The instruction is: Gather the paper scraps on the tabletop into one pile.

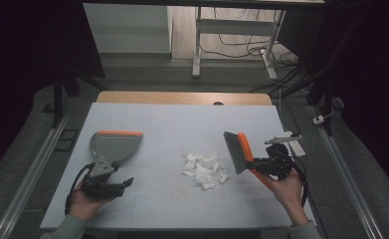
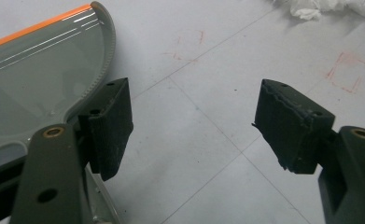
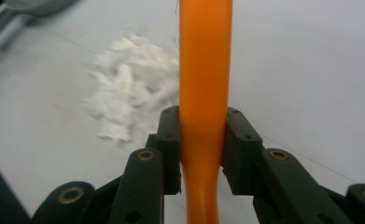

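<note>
Brush (image 1: 238, 152) handle sits clamped between the right gripper's (image 3: 203, 140) jaws, bristles just right of the paper scraps (image 1: 204, 169) on the counter (image 1: 172, 124), while the left gripper's (image 2: 194, 121) jaws gape empty beside the dustpan (image 1: 113, 145).

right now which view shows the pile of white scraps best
The high view: the whole pile of white scraps lies unblurred on the table, beside the brush. The right gripper view shows it blurred; the left gripper view catches just its edge.
</note>
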Demonstrator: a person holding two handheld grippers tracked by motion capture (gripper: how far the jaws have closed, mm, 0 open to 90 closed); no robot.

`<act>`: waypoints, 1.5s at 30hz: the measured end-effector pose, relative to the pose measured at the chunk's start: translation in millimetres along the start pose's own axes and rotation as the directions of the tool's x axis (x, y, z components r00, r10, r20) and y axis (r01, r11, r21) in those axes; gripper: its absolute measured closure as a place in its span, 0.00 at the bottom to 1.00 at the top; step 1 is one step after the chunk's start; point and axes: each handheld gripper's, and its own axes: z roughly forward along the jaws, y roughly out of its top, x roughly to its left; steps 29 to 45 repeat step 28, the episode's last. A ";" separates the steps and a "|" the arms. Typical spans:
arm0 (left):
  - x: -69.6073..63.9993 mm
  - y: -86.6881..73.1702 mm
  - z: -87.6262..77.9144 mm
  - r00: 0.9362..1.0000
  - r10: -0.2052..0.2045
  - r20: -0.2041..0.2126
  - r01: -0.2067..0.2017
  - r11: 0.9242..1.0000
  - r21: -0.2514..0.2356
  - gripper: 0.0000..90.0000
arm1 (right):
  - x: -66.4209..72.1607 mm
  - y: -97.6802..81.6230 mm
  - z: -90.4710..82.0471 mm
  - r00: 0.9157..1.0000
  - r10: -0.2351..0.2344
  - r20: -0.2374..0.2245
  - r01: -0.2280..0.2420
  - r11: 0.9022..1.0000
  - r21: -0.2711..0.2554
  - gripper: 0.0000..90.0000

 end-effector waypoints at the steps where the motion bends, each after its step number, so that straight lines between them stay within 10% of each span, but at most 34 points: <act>1: 0.0 0.6 0.3 1.000 -0.002 0.000 0.002 1.000 -0.001 0.31 | -4.2 -2.9 -1.2 1.000 -0.002 0.006 0.002 1.000 -0.004 0.79; 14: -1.7 11.5 4.0 1.000 -0.002 0.001 0.002 1.000 -0.009 0.31 | -32.8 -37.8 -13.1 0.999 -0.019 0.047 0.022 0.997 -0.068 0.79; 45: 1.0 10.9 2.1 1.000 -0.009 -0.003 0.009 1.000 -0.017 0.31 | -31.3 -42.3 -17.3 0.997 -0.057 0.055 0.063 0.993 -0.098 0.79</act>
